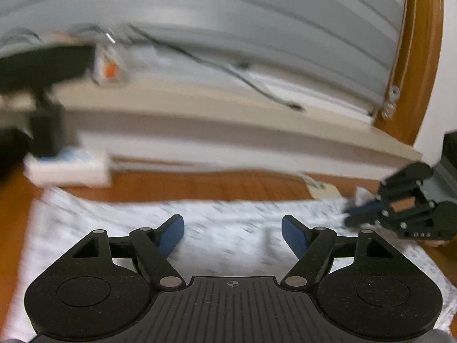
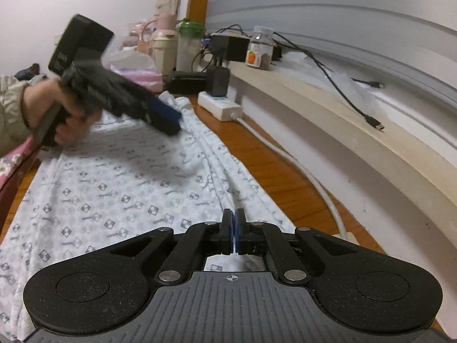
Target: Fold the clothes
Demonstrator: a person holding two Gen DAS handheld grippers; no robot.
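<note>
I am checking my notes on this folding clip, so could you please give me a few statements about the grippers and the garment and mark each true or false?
1. The right gripper is shut on the patterned white garment. True.
2. The left gripper is shut on the cloth. False: its jaws stand wide apart, with nothing between them.
3. The garment lies on a wooden table. True.
4. The white power strip lies on top of the garment. False: it lies on the wood beside it.
5. A black cable lies along the ledge. True.
</note>
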